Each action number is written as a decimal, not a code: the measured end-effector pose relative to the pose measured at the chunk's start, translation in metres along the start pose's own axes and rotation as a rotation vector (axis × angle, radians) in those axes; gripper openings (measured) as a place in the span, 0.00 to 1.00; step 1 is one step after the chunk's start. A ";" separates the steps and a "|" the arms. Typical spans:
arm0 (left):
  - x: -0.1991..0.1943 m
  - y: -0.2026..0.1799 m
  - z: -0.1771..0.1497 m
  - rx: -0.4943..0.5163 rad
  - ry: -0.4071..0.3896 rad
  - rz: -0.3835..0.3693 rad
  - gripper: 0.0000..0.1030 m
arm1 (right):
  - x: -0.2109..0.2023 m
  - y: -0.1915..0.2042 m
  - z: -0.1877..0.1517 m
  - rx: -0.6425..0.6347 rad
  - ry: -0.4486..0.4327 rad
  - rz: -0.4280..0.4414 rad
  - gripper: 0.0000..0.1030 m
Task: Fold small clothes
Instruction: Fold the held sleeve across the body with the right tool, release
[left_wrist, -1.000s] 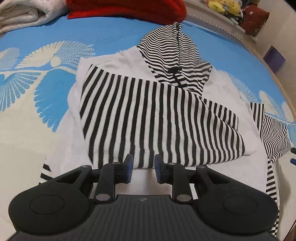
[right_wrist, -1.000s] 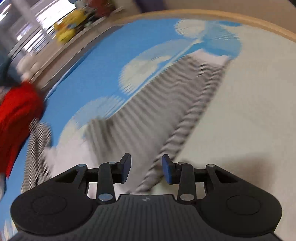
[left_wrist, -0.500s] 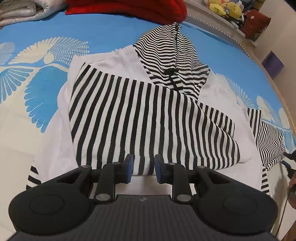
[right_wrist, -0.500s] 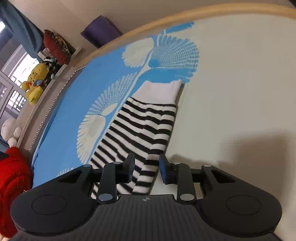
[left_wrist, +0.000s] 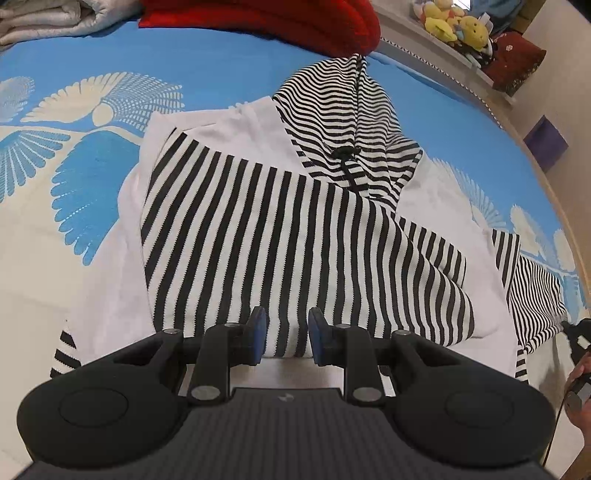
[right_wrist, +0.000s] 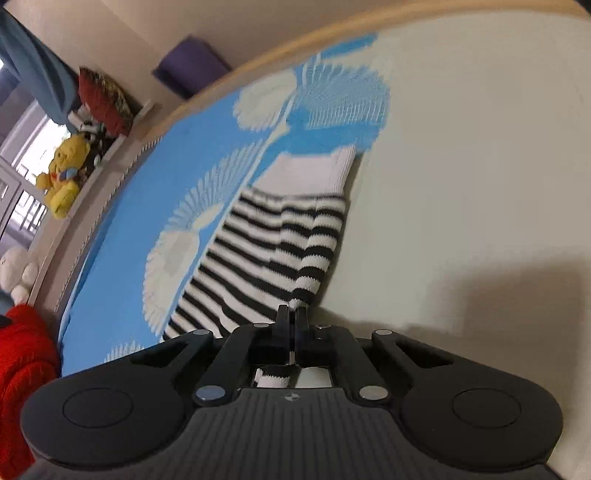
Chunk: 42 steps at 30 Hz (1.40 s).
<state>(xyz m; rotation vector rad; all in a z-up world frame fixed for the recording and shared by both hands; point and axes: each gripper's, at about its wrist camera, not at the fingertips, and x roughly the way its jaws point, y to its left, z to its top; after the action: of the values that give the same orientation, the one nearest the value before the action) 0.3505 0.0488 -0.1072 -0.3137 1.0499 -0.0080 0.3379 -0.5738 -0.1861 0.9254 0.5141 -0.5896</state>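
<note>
A white hoodie (left_wrist: 122, 258) with black-and-white stripes lies flat on the bed, its striped hood (left_wrist: 340, 122) pointing away. One striped sleeve (left_wrist: 295, 240) is folded across the chest. My left gripper (left_wrist: 284, 334) hovers over the near hem, jaws open, with nothing pinched. The other striped sleeve (left_wrist: 535, 291) lies out to the right. In the right wrist view my right gripper (right_wrist: 291, 321) is shut on the near edge of that sleeve (right_wrist: 273, 251), whose white cuff (right_wrist: 310, 170) points away. The same gripper shows at the left wrist view's right edge, held by a hand (left_wrist: 580, 391).
The bedspread (left_wrist: 221, 62) is blue and cream with fan patterns. A red knit garment (left_wrist: 266, 18) and a grey folded blanket (left_wrist: 48, 18) lie at the far end. Plush toys (right_wrist: 62, 177) sit on a ledge. A purple box (right_wrist: 192, 66) stands beyond the bed's wooden edge (right_wrist: 332, 40).
My right gripper came down onto the outstretched sleeve and its jaws closed on the sleeve's edge. The left gripper stayed over the hem with the same gap.
</note>
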 end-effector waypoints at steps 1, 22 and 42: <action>-0.001 0.001 0.000 -0.001 -0.001 0.000 0.26 | -0.006 0.006 0.001 -0.004 -0.015 0.013 0.01; -0.007 0.010 0.000 -0.006 0.000 -0.013 0.26 | -0.012 0.027 -0.005 -0.037 -0.097 -0.067 0.02; -0.045 0.055 0.013 -0.122 -0.055 -0.049 0.26 | -0.154 0.231 -0.299 -1.135 0.453 0.733 0.10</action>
<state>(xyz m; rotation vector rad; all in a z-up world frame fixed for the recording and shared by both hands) 0.3314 0.1118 -0.0772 -0.4479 0.9900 0.0203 0.3325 -0.1735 -0.1041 0.0826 0.7298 0.5872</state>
